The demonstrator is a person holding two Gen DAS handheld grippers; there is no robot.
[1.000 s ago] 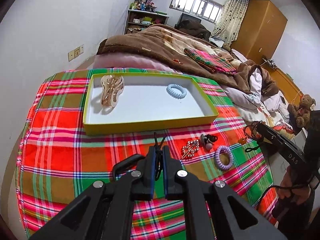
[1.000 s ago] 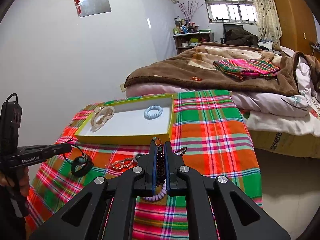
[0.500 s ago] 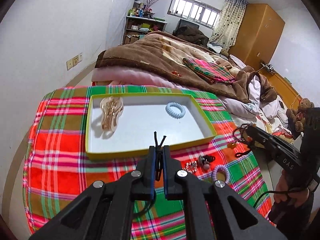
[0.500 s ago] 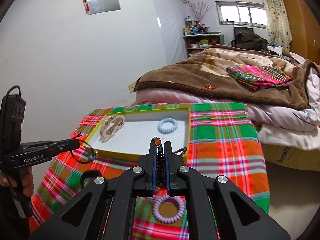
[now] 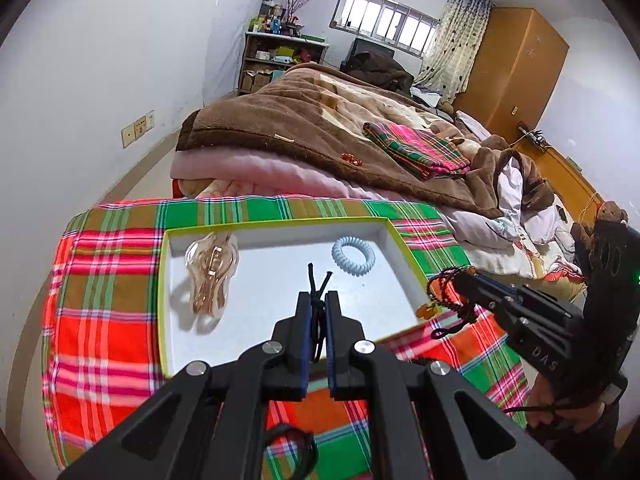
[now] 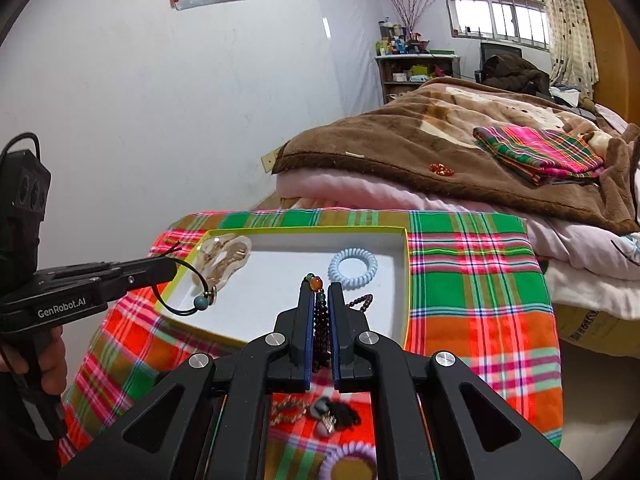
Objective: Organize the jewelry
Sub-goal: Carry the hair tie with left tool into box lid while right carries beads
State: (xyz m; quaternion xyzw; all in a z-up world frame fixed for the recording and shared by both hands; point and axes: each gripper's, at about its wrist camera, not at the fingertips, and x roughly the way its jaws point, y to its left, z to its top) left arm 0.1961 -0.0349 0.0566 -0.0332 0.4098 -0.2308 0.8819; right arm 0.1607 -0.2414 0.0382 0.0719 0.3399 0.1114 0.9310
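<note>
Plaid cloth in red, green and orange [image 5: 100, 312] covers the bench in front of you, with a bed under a brown fleece blanket [image 5: 304, 120] beyond it at twelve o'clock.

On the cloth lies a shallow white tray with a yellow-green rim [image 5: 280, 264]. Inside it, a translucent amber claw hair clip [image 5: 212, 272] rests toward the nine o'clock side, and a pale blue spiral hair tie [image 5: 353, 250] sits toward one o'clock, well apart from the clip.

Your left hand-held gripper [image 5: 317, 304] is pinched closed on a thin black cord hair tie with a teal bead [image 6: 188, 292]; in the right wrist view the loop hangs from its tip over the tray's near left corner, the bead just beside the clip.

Your right hand-held gripper [image 6: 320, 300] is clamped on a dark beaded bracelet with orange and green beads [image 6: 320, 320], held above the tray's near edge at about six o'clock from the blue tie. In the left wrist view the bracelet dangles at the tray's right side.

On the cloth below the right hand-held gripper lie a lilac spiral hair tie [image 6: 348, 462], a small dark hair clip [image 6: 332, 416] and a glittery barrette [image 6: 288, 408], close together.
</note>
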